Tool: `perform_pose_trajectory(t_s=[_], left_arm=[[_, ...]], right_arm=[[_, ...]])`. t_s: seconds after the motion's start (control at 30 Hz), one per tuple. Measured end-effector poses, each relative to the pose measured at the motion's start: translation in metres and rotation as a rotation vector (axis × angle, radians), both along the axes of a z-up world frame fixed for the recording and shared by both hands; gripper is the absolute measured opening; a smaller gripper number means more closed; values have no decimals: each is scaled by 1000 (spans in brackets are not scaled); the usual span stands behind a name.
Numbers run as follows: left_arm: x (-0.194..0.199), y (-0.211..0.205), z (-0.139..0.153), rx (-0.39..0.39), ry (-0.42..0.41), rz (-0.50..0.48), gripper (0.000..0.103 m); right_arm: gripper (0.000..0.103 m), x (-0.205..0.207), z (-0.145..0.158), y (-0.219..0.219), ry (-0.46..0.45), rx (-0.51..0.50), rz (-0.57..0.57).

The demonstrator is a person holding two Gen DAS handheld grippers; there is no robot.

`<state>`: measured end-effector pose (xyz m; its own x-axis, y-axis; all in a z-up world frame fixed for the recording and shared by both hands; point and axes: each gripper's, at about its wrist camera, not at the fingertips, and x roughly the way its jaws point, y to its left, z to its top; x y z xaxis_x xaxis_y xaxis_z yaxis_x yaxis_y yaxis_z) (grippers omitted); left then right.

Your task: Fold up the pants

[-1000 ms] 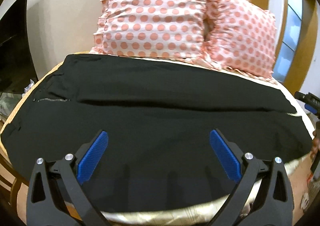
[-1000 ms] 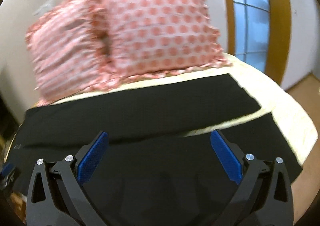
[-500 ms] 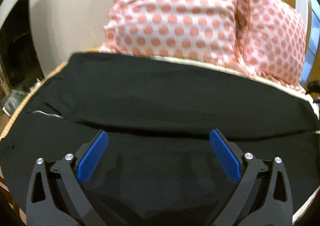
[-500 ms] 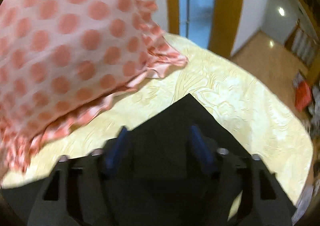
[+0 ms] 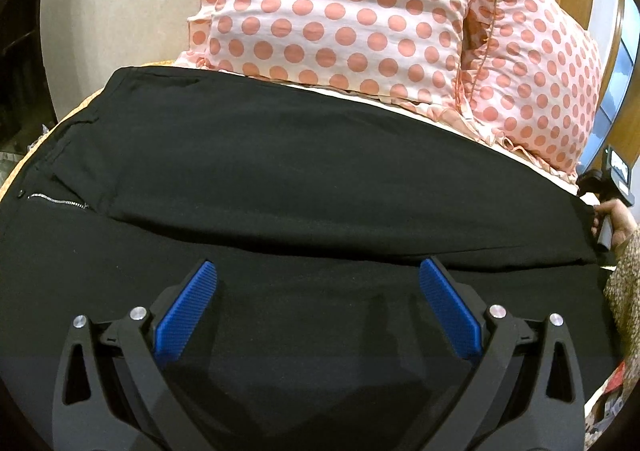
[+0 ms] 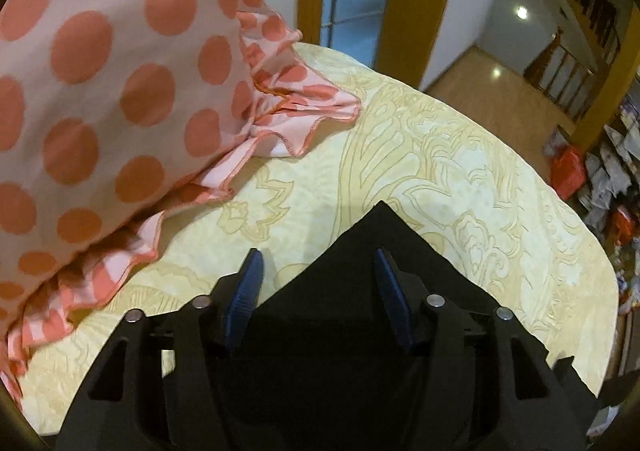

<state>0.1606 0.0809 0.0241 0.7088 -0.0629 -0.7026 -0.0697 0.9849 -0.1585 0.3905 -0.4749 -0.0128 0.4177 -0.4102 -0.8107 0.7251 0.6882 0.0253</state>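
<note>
Black pants [image 5: 280,179] spread flat across the yellow bedspread [image 6: 460,171], far edge just beside the polka-dot pillows [image 5: 360,11], left gripper [image 5: 318,271] spread wide over the near leg, right gripper [image 6: 316,255] half-spread astride a hem corner, bare bedspread beyond.

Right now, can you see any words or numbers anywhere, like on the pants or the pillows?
None can be read.
Black pants: no label or print shows, only a zipper.
Polka-dot pillows: dots only, no words.
Yellow bedspread: a leaf pattern, no writing.
Device on the right gripper: pale marks, too small and blurred to read.
Clutter on the floor: too small to read.
</note>
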Motion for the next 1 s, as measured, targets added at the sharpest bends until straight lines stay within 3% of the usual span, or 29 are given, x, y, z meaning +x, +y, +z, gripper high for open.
perform_pose_trajectory(t_s=[0.1,0.2,0.3,0.6,0.8,1.0], left_arm=[[-1,2,0,-12,-3,4,101],[-1,3,0,-20,-6,5,101],[-2,3,0,-21,-7,5,101],[-3,5,0,-25,-14,19,101],[-5,6,1,-17,-24,28,101],[-4,6,1,-10,-22,29,101]], right_arm=[[23,-24,2,-9,-75,64,-16],[7,-53,2,-23,-206,229,-3],[5,-87,12,-24,-313,288,25],[4,-216,51,5,-566,291,163],[4,-289,30,27,-594,283,211],[4,-300,-9,18,-561,423,199]])
